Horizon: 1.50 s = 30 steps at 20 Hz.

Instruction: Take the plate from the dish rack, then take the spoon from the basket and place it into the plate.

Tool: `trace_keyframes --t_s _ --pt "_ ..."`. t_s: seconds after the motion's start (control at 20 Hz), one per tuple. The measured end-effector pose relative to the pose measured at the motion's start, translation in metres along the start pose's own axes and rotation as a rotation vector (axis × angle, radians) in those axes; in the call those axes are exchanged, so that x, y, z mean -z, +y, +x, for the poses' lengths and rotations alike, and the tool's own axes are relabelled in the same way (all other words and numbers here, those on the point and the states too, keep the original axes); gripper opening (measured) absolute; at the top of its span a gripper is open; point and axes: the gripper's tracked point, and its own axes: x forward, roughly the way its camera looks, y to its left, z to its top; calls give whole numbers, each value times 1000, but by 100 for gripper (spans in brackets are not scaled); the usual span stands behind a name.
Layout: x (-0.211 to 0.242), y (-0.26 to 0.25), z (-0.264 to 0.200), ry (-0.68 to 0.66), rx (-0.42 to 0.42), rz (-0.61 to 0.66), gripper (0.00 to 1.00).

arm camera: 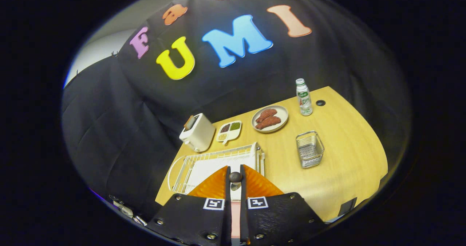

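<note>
My gripper (pixel 235 170) hovers over the near end of the white wire dish rack (pixel 189 166), which stands on the wooden table (pixel 346 166). Its fingers are nearly together, pressing on a thin pink thing with a dark rounded end (pixel 235 177) that sticks up between the tips; it looks like the spoon seen end-on. The small wire basket (pixel 309 149) stands to the right of the rack, beyond the fingers, and looks empty. The rack's visible part holds nothing but a white tray under the wires. Whatever lies straight below the fingers is hidden.
A white toaster (pixel 197 132) stands behind the rack, with a small divided dish (pixel 229 131) beside it. Further back are a plate of brown meat pieces (pixel 269 118) and a small bottle (pixel 303 97). The black cloth wall rises behind the table.
</note>
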Motion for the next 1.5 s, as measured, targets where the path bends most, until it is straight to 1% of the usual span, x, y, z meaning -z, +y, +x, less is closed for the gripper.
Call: trace_keyframes --t_s 0.2,0.45,0.65,0.8,0.95,1.15,1.25,1.3,1.35,1.5 --pt "49 32 14 107 -41 -62 9" --pt "109 52 30 245 -58 -143 9" --pt "143 60 40 309 -53 -222 9" --pt "161 68 46 332 -62 -241 9" --pt "170 72 50 340 -59 -264 9" --pt "176 75 48 318 -63 -287 9" --pt "177 81 49 319 -83 -265 12" --pt "178 81 47 321 -87 -251 17" --pt "176 80 45 320 -82 -242 18" --pt "170 75 41 305 -67 -231 18"
